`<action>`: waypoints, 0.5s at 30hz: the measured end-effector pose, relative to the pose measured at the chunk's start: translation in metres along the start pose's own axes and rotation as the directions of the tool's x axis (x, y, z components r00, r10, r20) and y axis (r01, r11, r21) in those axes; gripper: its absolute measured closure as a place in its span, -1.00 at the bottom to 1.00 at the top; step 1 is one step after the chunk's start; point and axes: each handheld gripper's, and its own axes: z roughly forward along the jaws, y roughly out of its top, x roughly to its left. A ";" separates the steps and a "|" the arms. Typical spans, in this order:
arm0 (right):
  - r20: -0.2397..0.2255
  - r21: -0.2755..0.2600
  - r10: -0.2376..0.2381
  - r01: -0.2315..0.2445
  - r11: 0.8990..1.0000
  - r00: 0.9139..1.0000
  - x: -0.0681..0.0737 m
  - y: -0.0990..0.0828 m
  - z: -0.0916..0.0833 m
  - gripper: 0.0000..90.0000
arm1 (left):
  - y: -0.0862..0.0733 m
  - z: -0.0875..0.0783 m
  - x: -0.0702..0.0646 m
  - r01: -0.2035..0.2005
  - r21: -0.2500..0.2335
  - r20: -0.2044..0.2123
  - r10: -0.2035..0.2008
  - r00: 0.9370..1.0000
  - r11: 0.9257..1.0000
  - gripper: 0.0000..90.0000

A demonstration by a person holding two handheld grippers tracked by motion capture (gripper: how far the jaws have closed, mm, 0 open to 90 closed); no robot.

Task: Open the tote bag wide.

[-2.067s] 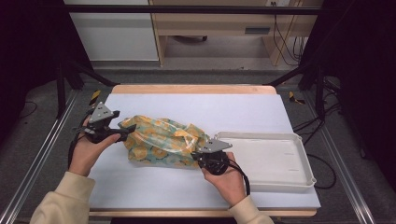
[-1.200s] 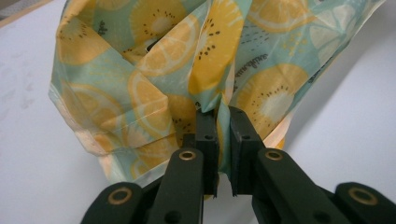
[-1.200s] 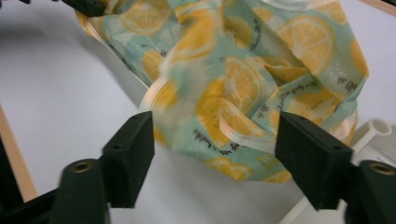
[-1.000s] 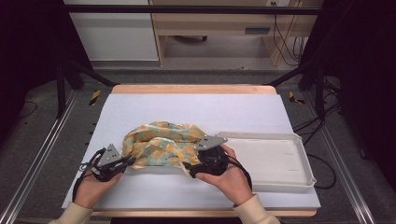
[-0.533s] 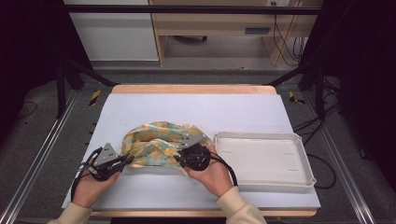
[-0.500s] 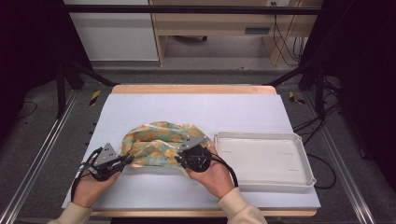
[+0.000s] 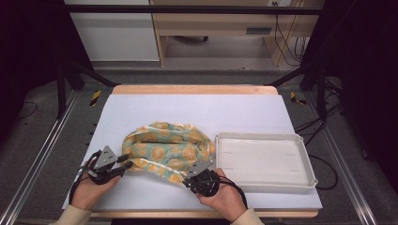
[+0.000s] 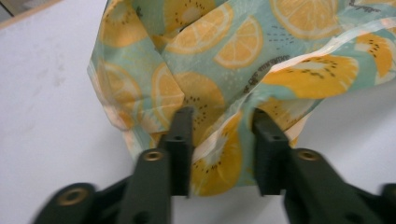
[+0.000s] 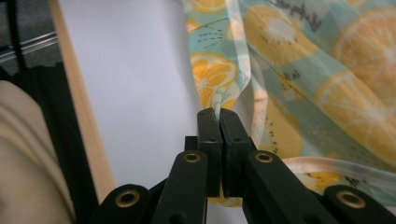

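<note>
Right gripper (image 7: 189,178): my jaws are pressed together on the near edge of the cloth (image 7: 165,151), pinching its pale hem; in the right gripper view (image 9: 217,114) the hem runs straight into the closed tips.
Left gripper (image 7: 126,161): my jaws are spread and have just been opening; in the left gripper view (image 8: 223,122) the cloth's left corner lies between them, but the pads do not press on it.
Cloth: an orange-slice print fabric, bunched and partly folded on the near middle of the desk (image 7: 202,108), just left of the tray (image 7: 307,177).
Tray: white, nothing in it, on the desk's right side, its left rim close to the cloth.
Progress: I judge the folding as partly done. The cloth is gathered into a rough, lumpy heap, not a flat, neat packet. Squaring it up and, likely, moving it to the tray are left.
Change: two seconds ago both of my hands were farther up the desk with the cloth stretched between them. Now they sit near the front edge, and the cloth has been drawn closer and more compact.
</note>
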 end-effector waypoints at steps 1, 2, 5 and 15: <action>0.014 0.004 -0.004 0.004 1.000 1.000 -0.002 -0.001 0.001 0.96 | -0.001 -0.002 -0.001 0.007 -0.007 -0.002 -0.007 1.000 1.000 0.19; 0.016 -0.002 0.002 -0.002 1.000 1.000 -0.003 -0.002 0.002 0.95 | -0.001 -0.003 -0.002 0.009 -0.009 0.000 -0.009 1.000 1.000 0.08; 0.013 -0.025 0.023 -0.022 0.999 1.000 -0.006 -0.003 0.004 0.87 | -0.001 -0.008 -0.005 0.033 -0.027 0.010 -0.033 0.999 0.999 -0.28; 0.019 -0.079 0.023 -0.022 0.997 1.000 -0.004 0.005 -0.016 -0.07 | -0.003 -0.024 -0.018 0.072 -0.066 0.039 -0.070 0.997 0.995 -0.66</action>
